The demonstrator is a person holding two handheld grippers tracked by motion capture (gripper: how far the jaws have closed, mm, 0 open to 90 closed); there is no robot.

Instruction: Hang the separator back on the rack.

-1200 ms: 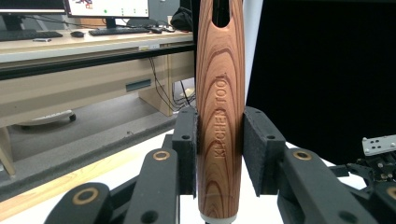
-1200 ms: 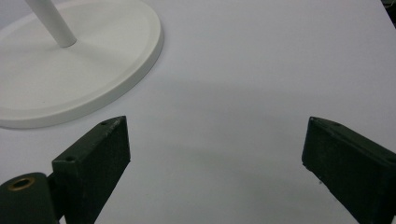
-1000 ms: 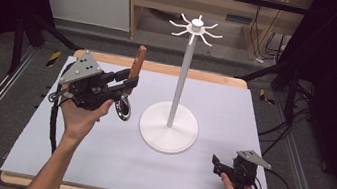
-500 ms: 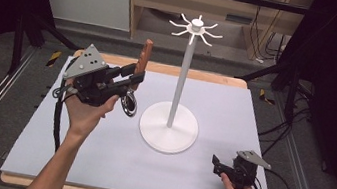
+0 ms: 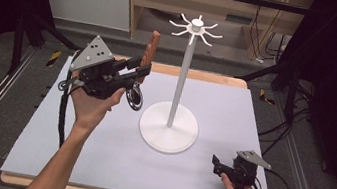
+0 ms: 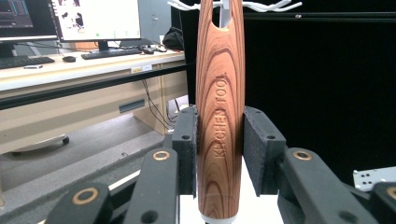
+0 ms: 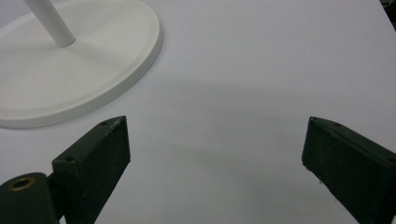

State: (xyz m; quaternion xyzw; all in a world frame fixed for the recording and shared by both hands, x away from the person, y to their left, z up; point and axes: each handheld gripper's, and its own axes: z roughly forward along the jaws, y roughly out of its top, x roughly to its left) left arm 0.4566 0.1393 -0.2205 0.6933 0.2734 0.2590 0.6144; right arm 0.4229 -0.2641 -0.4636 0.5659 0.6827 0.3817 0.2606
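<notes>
Wooden-handled utensil (image 5: pixel 149 51) was pinched upright in left tool (image 5: pixel 135 71), lifted off desk (image 5: pixel 95 164) left of white hook stand (image 5: pixel 183 76); not hung yet, hanging hole must reach a hook. Right tool (image 5: pixel 217 163) rested spread, empty on desk

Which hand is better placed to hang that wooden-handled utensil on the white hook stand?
Left. The left gripper already clamps the wooden-handled utensil upright, raised toward the hook stand. The right gripper sits open, low over the table.

Monitors (image 6: pixel 95 18) and a keyboard (image 6: pixel 114 53) sit on a desk (image 6: pixel 70 70).
</notes>
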